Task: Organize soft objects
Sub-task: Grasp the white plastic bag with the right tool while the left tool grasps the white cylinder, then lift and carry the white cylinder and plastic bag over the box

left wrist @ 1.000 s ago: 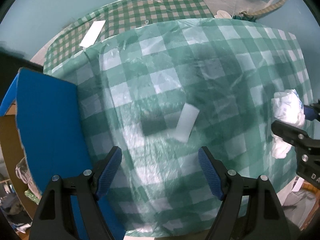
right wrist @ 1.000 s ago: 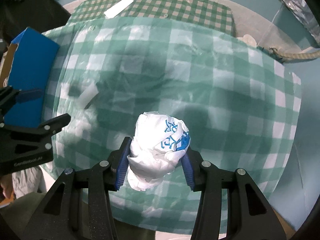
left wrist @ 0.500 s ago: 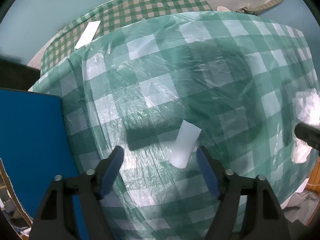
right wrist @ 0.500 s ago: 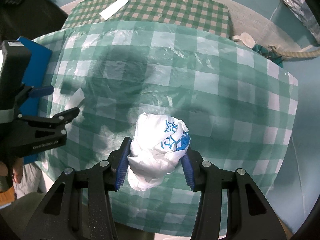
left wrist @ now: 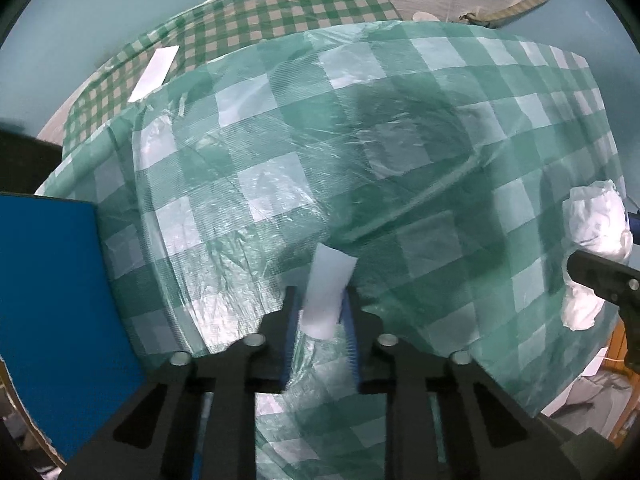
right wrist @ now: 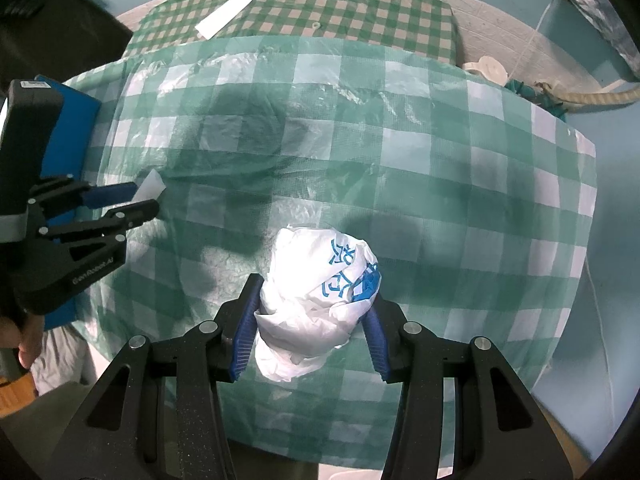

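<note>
A white strip (left wrist: 327, 295) is pinched by the left gripper (left wrist: 320, 320), while a crumpled white bag (right wrist: 316, 304) at 3 o'clock of it is clamped by the right gripper (right wrist: 314, 332).

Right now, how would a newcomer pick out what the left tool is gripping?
Start at the green checked plastic tablecloth. At its near edge beside the blue box, the left tool pinches a small white strip. It is flat and plain, unlike the crumpled blue-printed white bag.
</note>
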`<state>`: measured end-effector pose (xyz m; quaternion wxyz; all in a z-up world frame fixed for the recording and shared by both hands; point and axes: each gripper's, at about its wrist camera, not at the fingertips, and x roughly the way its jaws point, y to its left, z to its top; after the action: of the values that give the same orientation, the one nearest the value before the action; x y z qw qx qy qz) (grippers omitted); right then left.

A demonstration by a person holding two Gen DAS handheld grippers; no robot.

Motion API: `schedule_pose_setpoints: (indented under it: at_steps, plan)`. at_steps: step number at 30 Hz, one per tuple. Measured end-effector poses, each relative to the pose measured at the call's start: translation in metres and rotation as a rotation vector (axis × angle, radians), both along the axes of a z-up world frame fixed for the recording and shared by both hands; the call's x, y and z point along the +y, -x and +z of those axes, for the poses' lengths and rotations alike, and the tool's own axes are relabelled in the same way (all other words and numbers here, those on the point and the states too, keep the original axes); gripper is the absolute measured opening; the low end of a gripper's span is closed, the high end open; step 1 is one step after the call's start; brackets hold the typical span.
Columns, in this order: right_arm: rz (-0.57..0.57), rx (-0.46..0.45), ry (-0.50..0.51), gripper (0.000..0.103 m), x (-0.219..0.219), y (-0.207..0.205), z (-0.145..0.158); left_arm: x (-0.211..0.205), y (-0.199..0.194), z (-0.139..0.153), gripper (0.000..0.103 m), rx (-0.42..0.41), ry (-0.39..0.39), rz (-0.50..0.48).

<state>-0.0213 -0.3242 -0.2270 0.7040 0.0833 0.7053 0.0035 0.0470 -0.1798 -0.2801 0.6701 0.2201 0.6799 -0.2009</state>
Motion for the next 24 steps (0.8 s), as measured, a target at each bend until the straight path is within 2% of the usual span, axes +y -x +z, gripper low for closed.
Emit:
schedule_pose_setpoints:
  at_steps: [6,13,24]
  plan:
    - [-0.005,-0.001,0.005,0.048,0.002,0.001,0.004,-0.001,0.006,0.012,0.016,-0.037,-0.009,-0.031]
    - [0.010,-0.007,0.016,0.048,0.007,0.002,0.012,0.009,0.010,0.032,0.015,-0.058,0.017,-0.020]
    - [0.072,-0.040,0.060,0.048,0.024,0.000,0.048,0.030,0.021,0.070,0.016,-0.115,0.015,-0.002]
